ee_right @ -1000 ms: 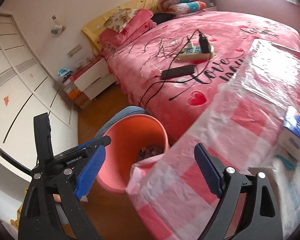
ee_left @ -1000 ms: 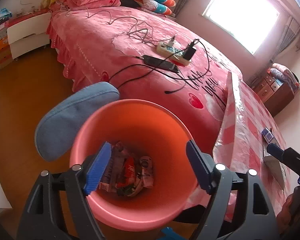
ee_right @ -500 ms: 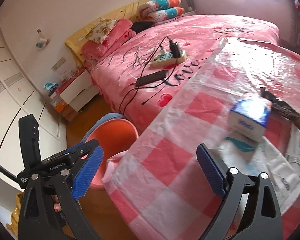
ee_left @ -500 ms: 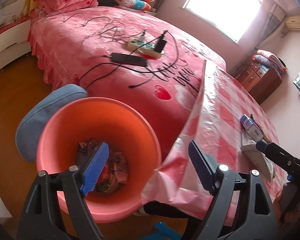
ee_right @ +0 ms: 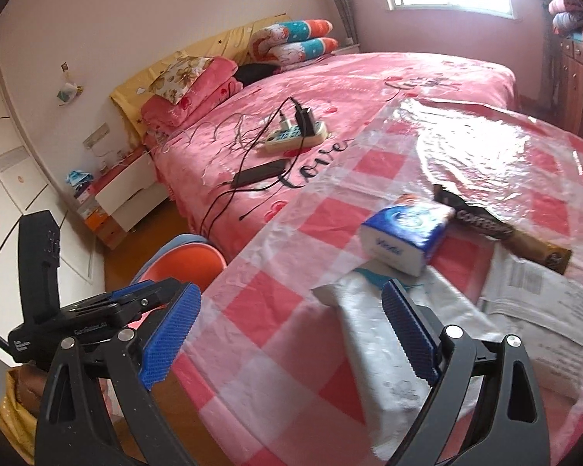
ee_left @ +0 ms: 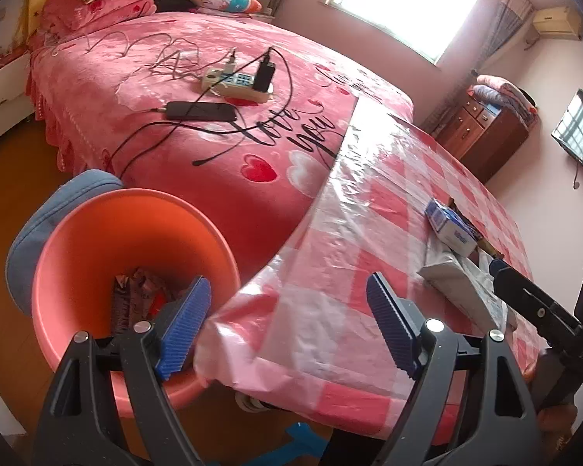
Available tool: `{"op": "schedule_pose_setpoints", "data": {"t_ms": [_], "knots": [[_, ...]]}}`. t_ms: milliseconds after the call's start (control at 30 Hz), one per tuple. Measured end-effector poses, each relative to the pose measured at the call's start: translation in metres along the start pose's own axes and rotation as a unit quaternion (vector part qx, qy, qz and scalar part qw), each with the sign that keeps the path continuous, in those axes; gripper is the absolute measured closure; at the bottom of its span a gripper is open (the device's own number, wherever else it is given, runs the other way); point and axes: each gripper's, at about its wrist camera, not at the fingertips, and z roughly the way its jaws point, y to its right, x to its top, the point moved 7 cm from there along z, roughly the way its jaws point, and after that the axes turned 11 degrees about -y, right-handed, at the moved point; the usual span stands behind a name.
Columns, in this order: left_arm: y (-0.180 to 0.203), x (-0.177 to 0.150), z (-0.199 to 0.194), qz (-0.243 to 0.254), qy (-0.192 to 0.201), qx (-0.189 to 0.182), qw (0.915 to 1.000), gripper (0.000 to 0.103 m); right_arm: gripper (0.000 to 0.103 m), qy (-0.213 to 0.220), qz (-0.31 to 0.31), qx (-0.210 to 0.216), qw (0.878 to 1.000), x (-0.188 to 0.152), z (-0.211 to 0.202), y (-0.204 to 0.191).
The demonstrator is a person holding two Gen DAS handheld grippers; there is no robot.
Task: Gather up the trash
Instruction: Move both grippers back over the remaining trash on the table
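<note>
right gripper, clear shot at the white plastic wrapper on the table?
Probably yes. The right gripper is open and empty, and the white wrapper lies right ahead of it on the table. Only the blue tissue pack rests on its far end.

One bin [ee_left: 97, 233] (wrappers inside), one tissue box [ee_right: 404, 233], one coffee sachet [ee_right: 501, 233], one white pack [ee_right: 381, 334], one paper [ee_right: 540, 295], one power strip [ee_right: 295, 136], one phone [ee_right: 258, 173].
</note>
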Motion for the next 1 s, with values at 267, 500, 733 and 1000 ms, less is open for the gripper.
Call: {"op": "schedule_pose_setpoints", "data": {"t_ms": [267, 500, 733, 1000], "knots": [[0.024, -0.004, 0.006, 0.019, -0.012, 0.000, 0.9997, 0.020, 0.010, 0.011, 0.010, -0.020, 1.000, -0.006, -0.008, 0.023], [0.046, -0.007, 0.012, 0.036, -0.021, 0.001, 0.9991, 0.020, 0.010, 0.026, 0.015, -0.040, 0.999, -0.008, -0.018, 0.044], [0.067, -0.009, 0.018, 0.054, -0.029, 0.002, 0.9981, 0.020, 0.010, 0.040, 0.027, -0.052, 0.997, -0.008, -0.028, 0.065], [0.089, -0.015, 0.026, 0.069, -0.040, 0.000, 0.9968, 0.020, 0.010, 0.051, 0.035, -0.077, 0.995, -0.011, -0.037, 0.085]]}}
